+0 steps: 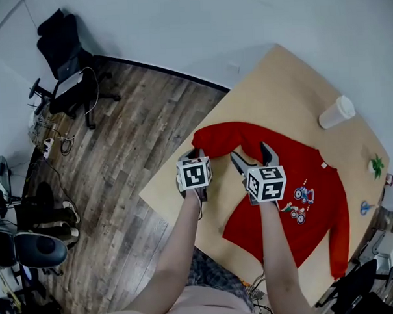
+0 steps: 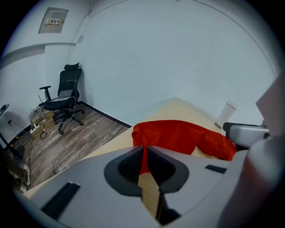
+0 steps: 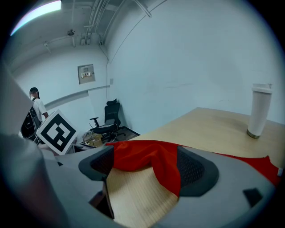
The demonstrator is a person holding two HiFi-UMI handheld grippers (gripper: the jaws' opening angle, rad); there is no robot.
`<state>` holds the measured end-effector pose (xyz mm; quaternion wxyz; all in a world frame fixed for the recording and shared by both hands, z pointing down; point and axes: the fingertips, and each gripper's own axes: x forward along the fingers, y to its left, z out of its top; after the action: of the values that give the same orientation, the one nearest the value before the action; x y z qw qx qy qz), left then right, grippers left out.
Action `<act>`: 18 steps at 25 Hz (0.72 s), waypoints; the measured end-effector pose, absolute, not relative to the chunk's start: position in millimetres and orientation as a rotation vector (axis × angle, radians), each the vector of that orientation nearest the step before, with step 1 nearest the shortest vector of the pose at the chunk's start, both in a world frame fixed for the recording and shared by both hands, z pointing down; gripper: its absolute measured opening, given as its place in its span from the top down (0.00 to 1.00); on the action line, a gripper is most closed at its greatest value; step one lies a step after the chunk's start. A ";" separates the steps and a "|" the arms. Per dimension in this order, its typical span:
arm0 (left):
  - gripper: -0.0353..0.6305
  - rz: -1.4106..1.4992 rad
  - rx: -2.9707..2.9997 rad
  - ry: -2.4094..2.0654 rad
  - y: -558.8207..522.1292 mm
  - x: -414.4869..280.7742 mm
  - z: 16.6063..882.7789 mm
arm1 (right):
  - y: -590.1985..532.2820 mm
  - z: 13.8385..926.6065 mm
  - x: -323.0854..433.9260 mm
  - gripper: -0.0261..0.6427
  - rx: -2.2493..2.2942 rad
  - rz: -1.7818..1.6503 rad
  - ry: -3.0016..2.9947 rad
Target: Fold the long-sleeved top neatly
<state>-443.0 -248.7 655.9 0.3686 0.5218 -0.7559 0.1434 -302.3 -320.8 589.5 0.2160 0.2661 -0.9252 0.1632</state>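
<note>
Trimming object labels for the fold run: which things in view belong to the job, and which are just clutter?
Job:
- red top
- left gripper, shut on an edge of the top
- right gripper, open, with a fold of the top between its jaws
- table under the top

Lying about:
- white cup
- small green item
- blue tool
- black office chair

Even, cool light; heavy fisheye warp, dark corners, nearest parts seemingly blurred.
</note>
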 end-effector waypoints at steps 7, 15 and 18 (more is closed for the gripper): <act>0.91 0.337 1.399 -1.984 -251.5 -452.1 633.1 | -326.4 586.2 -288.8 0.32 0.802 0.475 -2.564; 0.91 0.297 1.542 -2.060 -268.8 -443.5 577.6 | -338.5 571.4 -254.9 0.32 0.932 0.502 -2.559; 0.91 0.297 1.626 -2.075 -281.5 -429.9 552.4 | -346.0 561.4 -231.5 0.32 1.018 0.521 -2.559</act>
<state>-429.9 -281.5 552.4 0.2418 0.5947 -0.7590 0.1086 -231.5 -346.0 561.4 0.1685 0.3580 -0.9000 0.1831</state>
